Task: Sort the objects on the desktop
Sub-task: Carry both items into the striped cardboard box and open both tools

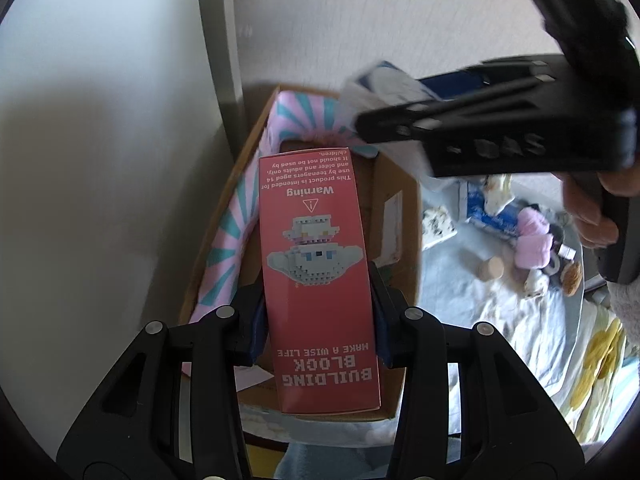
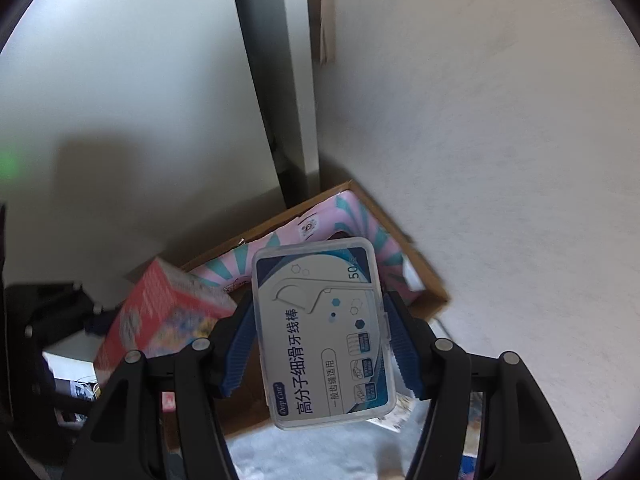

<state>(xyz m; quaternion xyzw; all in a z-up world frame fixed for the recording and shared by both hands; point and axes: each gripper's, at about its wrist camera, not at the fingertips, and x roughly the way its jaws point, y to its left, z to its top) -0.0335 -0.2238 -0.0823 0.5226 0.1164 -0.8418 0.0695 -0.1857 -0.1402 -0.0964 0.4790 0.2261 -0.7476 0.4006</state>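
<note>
A cardboard box (image 1: 400,216) sits in the corner against the white wall, and a pink-and-teal striped pouch (image 1: 236,236) lies curled along its inner wall. The left claw (image 1: 318,320) grips a red building-block box (image 1: 316,280) by its long sides, holding it above the cardboard box's open top (its printed lettering reads upside down from this camera). The right claw (image 2: 320,344) is clamped on a clear plastic floss-pick case (image 2: 324,332) with a blue-and-white label, also held over the cardboard box (image 2: 424,280), above the pouch (image 2: 316,224).

Only the left wrist view shows the desk's light cloth (image 1: 500,320) to the right of the box, strewn with small things: a pink plush item (image 1: 532,240), a tan cylinder (image 1: 492,268) and a blue-and-white packet (image 1: 488,208). It also catches the right claw (image 1: 372,120) from the side. The right wrist view alone shows the floss case's label, and the red box (image 2: 160,312) appears blurred at its left.
</note>
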